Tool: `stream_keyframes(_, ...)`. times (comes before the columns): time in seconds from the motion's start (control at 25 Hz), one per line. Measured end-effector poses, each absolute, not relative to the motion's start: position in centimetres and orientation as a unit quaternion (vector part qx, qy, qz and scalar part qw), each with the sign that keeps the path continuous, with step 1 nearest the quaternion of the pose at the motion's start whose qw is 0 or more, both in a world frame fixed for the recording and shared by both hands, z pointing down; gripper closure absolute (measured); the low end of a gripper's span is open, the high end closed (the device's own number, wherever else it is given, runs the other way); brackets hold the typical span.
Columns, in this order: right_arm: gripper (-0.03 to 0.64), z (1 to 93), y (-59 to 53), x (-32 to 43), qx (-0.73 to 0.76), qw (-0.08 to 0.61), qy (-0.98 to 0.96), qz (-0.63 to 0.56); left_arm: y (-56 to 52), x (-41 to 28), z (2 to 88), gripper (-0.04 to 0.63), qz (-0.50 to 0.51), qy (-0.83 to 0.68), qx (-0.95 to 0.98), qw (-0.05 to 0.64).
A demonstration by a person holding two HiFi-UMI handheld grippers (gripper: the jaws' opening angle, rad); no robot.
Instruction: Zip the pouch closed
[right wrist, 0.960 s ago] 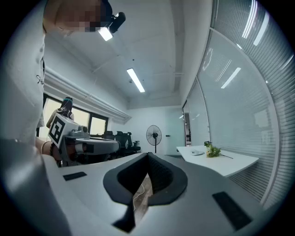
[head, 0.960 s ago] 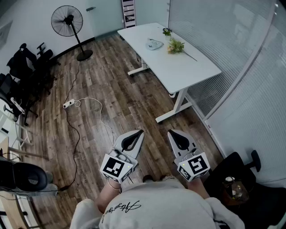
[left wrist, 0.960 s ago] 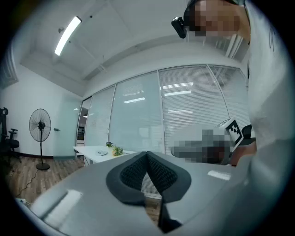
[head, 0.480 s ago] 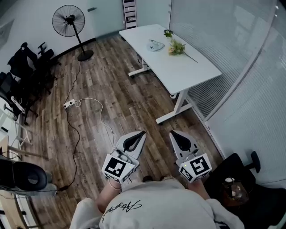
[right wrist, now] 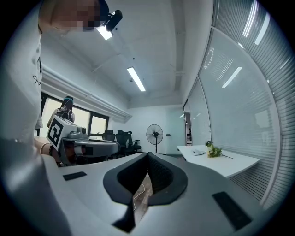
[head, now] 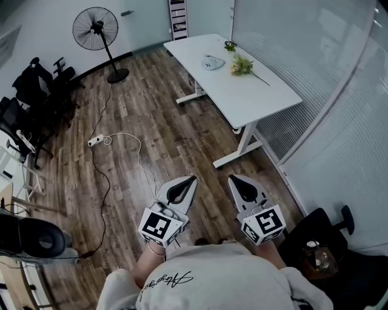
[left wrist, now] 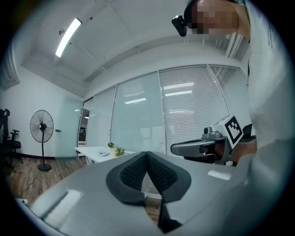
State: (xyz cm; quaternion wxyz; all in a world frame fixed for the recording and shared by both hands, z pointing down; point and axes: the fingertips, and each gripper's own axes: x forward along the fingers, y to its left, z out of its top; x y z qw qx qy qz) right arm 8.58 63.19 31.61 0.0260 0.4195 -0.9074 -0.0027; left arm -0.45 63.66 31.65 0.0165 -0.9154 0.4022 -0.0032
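Pouch [head: 210, 60] is a small pale thing lying flat on the white table [head: 260, 94], toward the far end and well away from both grippers. It's too small to tell whether the zip is open or whether anything is inside.

Just beside it on the same table are a loose flower sprig [head: 241, 64] and a small green plant [head: 229, 45]. I can't make out the plant's pot.

Left gripper [head: 191, 178]: jaws pressed together, nothing between the pads, held level over the wood floor [head: 139, 121].
Right gripper [head: 231, 178]: same, jaws closed and empty. The two are side by side, close to the person's torso.

A small glassy object [head: 316, 255] sits on the black chair [head: 339, 272] at lower right. I can't tell what it is or what it holds.

Writing:
- Black-and-white square markers on both gripper cubes, left cube [head: 159, 226].
- Dark script print on the person's light shirt [head: 167, 280], not legible.
- Rack [head: 179, 18] at the far wall has labels, too small to read.

A pedestal fan [head: 96, 27] stands at the back left, with a power strip [head: 93, 141] and cable on the floor.
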Motion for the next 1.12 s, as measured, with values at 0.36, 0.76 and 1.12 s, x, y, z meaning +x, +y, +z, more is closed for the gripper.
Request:
stream_keyframes(0.36, 0.615, 31.9, 63.6, 7.9, 0.420, 0.028, -0.907, -0.006, 64.0, -1.5, 31.9, 0.598, -0.003, 0.406, -0.914, 0.016)
stream_keyframes(0.76, 0.615, 31.6, 64.0, 7.2, 0.420, 0.033, -0.907, -0.008, 64.3, -2.1, 31.5, 0.598, -0.003, 0.403, -0.915, 0.017)
stream_keyframes(1.12, 0.615, 31.7, 64.4, 7.6, 0.428, 0.032, -0.903, -0.004, 64.6, -1.8, 32.1, 0.598, -0.001, 0.396, -0.918, 0.008)
